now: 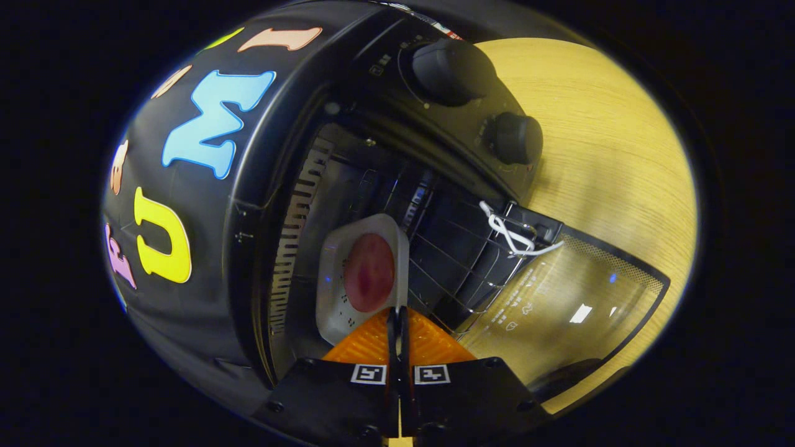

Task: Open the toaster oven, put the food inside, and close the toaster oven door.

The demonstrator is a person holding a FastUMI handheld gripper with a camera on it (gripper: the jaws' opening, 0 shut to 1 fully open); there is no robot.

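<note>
The oven (397, 186) stands on the table (608, 155) with its door (571, 298) swung fully down, so the opening step looks done. A white dish (332, 292) carrying the food (369, 273), a round reddish piece, sits just inside the oven's mouth, at the side nearer the booth wall, beside the wire rack (459, 261). The view is rolled, so whether the dish rests flat on the rack or is held off it is hard to tell

The tongs (398, 320) are clenched, the two fingers pressed together with only a thin seam between them, and they meet right at the near edge of the dish. They seem to pinch its rim, though the contact itself is hidden under the fingers, so that is a judgement

By this reckoning the task is past its middle: the door is open and the food is in or nearly in. What is left is to let go of the dish, back the tongs out, and lift the door shut. A white cord (509, 233) is tied at the door hinge
</note>
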